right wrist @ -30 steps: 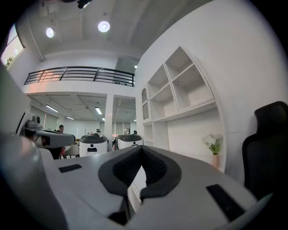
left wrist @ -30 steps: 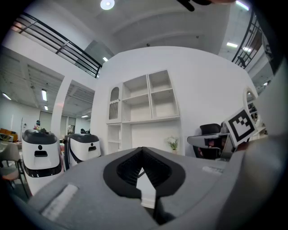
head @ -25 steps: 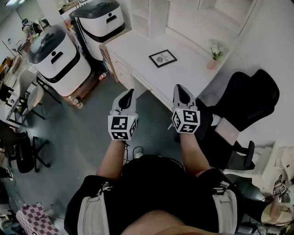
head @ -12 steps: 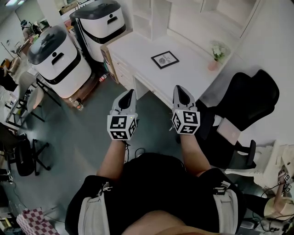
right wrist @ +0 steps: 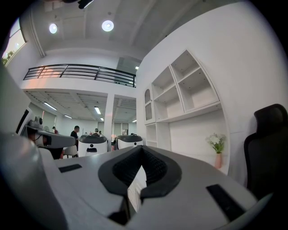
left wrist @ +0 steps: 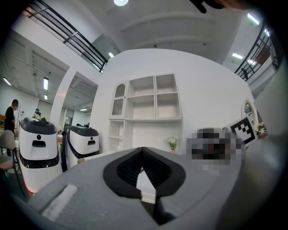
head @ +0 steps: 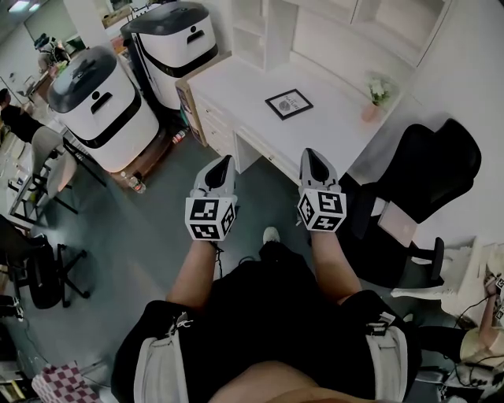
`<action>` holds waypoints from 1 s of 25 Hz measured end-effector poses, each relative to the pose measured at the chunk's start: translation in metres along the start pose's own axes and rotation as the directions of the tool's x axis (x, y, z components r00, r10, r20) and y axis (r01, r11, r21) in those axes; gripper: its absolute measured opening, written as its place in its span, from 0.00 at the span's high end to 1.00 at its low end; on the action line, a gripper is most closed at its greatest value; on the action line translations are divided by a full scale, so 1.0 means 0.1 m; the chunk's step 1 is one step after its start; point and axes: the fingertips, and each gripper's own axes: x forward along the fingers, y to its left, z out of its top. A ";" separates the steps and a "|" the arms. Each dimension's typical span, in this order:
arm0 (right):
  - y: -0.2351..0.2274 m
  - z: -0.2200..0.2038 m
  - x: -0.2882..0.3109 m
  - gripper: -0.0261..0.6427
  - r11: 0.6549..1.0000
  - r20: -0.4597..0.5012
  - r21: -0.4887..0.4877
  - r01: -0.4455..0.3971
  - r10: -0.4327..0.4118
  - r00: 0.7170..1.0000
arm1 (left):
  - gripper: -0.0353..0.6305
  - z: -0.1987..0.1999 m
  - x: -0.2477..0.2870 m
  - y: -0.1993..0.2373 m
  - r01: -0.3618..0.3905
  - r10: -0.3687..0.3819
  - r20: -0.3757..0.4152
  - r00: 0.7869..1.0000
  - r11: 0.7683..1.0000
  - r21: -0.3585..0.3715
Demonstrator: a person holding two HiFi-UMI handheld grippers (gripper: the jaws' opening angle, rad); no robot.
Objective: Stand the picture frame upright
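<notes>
A black picture frame (head: 288,103) lies flat on the white desk (head: 252,83) in the head view, some way ahead of both grippers. My left gripper (head: 223,164) is held over the grey floor short of the desk's front edge, jaws shut with nothing in them. My right gripper (head: 313,157) is level with it to the right, also shut and empty, its tip near the desk's front edge. In the left gripper view the shut gripper (left wrist: 143,155) points level at the desk and shelving. The right gripper (right wrist: 142,155) shows the same in its own view.
A pink vase of flowers (head: 372,97) stands at the desk's right end. White shelving (head: 260,24) rises behind the desk. A black office chair (head: 417,169) is at the right. Two white-and-black machines (head: 102,98) stand left of the desk. My foot (head: 270,234) shows on the floor.
Both grippers and I have moved toward the desk; the frame and desk sit slightly lower and further right in the head view. A foot has come into view below the grippers.
</notes>
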 end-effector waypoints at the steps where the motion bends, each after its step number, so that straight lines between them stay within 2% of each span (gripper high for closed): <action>1: 0.00 -0.01 0.02 0.96 1.000 0.000 0.000 0.001 -0.001 1.000 | 0.93 -0.01 0.02 0.01 0.002 -0.002 0.000 1.000 1.000 0.002; 13: -0.25 -0.13 0.68 0.96 1.000 -0.002 0.019 0.024 -0.023 1.000 | 0.92 -0.10 0.63 0.35 0.004 -0.004 -0.009 1.000 1.000 0.029; 19: -0.49 -0.19 1.36 0.96 0.999 -0.023 0.021 0.037 -0.037 0.999 | 0.93 -0.10 1.34 0.61 0.022 -0.022 -0.032 0.999 0.999 0.030; 25: -0.97 -0.20 2.11 0.96 0.997 -0.036 0.032 0.068 -0.067 0.997 | 0.93 -0.02 2.24 0.83 0.034 -0.033 -0.031 0.999 0.999 0.020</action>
